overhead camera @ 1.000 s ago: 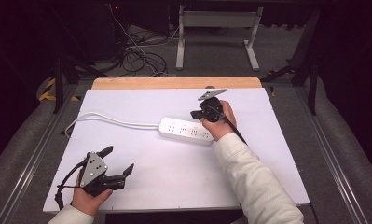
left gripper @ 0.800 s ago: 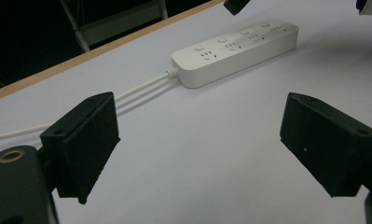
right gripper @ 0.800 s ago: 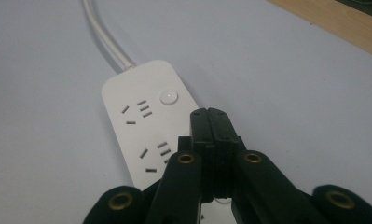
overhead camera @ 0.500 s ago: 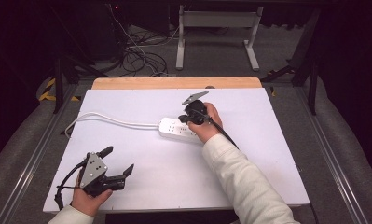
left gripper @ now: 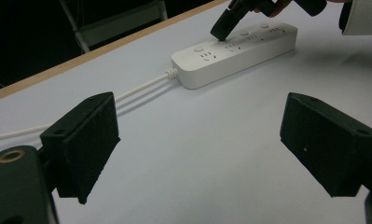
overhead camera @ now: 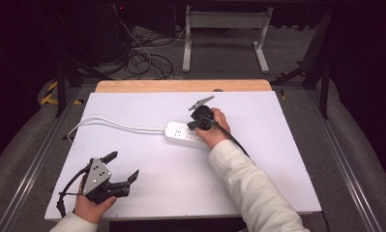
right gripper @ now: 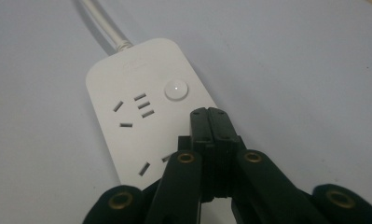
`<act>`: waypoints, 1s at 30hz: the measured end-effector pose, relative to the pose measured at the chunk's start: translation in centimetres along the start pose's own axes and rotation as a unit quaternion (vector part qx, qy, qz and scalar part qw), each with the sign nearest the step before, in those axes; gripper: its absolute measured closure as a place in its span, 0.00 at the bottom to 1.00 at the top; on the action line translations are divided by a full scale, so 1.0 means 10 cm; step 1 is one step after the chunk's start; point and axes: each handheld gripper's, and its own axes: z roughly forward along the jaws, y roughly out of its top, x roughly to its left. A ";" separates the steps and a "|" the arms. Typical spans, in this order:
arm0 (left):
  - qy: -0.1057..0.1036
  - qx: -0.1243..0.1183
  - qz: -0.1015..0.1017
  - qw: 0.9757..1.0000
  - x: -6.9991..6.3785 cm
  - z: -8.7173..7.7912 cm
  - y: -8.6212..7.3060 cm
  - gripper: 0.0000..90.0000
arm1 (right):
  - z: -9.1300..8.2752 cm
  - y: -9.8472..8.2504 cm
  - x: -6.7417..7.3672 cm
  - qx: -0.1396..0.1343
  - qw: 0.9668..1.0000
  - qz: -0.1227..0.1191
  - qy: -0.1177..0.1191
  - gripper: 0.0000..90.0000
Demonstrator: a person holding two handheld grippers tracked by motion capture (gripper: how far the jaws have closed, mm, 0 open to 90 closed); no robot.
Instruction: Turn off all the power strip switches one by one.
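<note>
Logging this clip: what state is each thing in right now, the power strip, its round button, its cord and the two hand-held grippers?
power strip: flat on the table, sockets empty.
round button: small light spot at centre; untouched.
cord: attached, trailing left.
right hand-held gripper: shut, tips over the strip's top; contact unclear.
left hand-held gripper: open, holding nothing, away from the strip.

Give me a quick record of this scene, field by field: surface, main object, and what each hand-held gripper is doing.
surface: white table top
object: white plastic power strip, white cable trailing left
right hand-held gripper: jaws shut, tips on the strip's top beside a round white button
left hand-held gripper: jaws open, holding nothing, near the front edge
</note>
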 end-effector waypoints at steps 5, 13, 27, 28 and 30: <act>-0.001 0.001 -0.001 1.000 0.00 0.00 0.00 0.13 | 0.01 -0.01 0.00 0.002 1.000 -0.001 0.000 1.00; -0.001 0.000 -0.004 1.000 -0.01 0.00 0.00 0.13 | 0.02 -0.02 0.00 0.001 1.000 -0.001 -0.004 1.00; 0.001 0.000 0.001 1.000 -0.01 -0.01 0.00 0.13 | 0.01 -0.02 0.01 0.007 1.000 -0.005 -0.007 1.00; 0.000 0.000 0.001 1.000 -0.01 -0.01 0.00 0.13 | 0.01 -0.02 0.02 0.008 1.000 -0.006 -0.009 1.00; 0.001 0.000 0.001 1.000 -0.01 -0.01 0.00 0.13 | 0.01 -0.02 0.03 0.007 1.000 -0.007 -0.011 1.00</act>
